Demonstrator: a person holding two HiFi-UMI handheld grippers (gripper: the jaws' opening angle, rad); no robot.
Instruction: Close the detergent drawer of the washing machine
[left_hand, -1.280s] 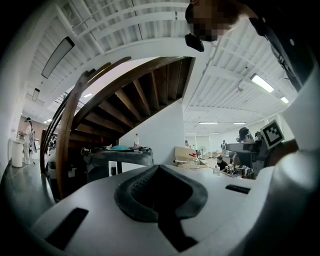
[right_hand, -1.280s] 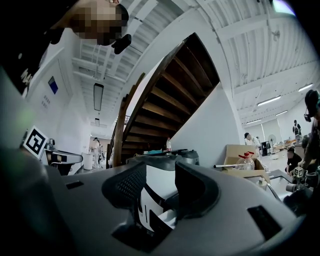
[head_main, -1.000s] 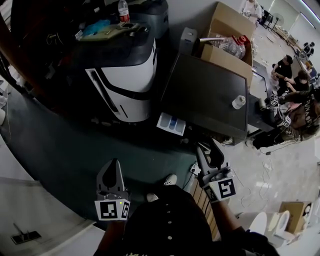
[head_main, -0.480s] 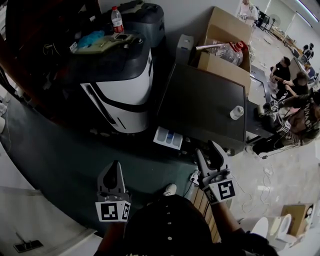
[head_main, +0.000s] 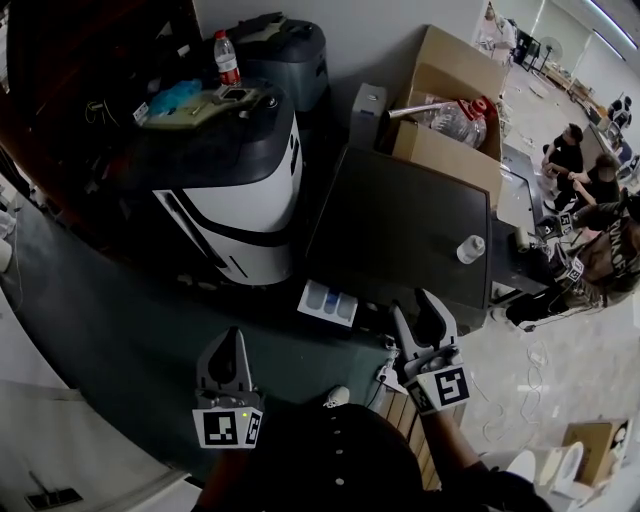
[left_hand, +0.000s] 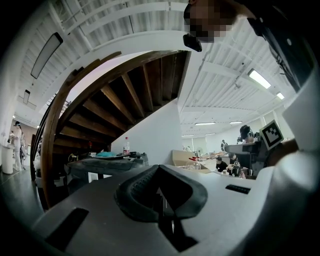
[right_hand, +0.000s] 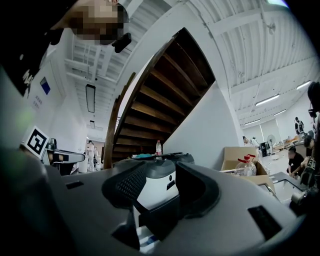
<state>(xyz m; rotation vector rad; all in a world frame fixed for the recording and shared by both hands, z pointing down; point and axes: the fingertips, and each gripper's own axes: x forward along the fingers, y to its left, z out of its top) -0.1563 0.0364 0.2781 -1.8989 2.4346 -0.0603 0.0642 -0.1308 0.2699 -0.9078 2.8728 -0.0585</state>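
Flooring (head_main: 120, 320) of dark green lies under both claws and gives way to pale tiles (head_main: 530, 350) off to the right of the right claw. In the gripper views a wooden staircase (right_hand: 165, 100) curves overhead from behind a white wall, beneath a white ribbed ceiling with strip lights (left_hand: 258, 78).

The left claw (head_main: 232, 338) is held level over the green floor, its jaws closed together with nothing between them. The right claw (head_main: 415, 310) has its jaws spread apart and grips nothing; its own view looks through the gap at the machines ahead.

The washing machine (head_main: 400, 220), dark on top, stands straight ahead of the right claw. Its detergent drawer (head_main: 328, 302) is pulled out, white with blue compartments showing, near the right claw's tips and a little to their left, not touching them. It lies ahead and to the right of the left claw, further off.

A small pale container (head_main: 468, 249) sits on the washer's top, beyond the right claw. Ahead of the left claw stands a white-and-black machine (head_main: 245, 190) with a red-capped bottle (head_main: 227, 60) on top. Behind the washer is a cardboard box (head_main: 450, 150) holding a clear water jug (head_main: 455, 110). Seated people (head_main: 565, 155) gather far to the right.
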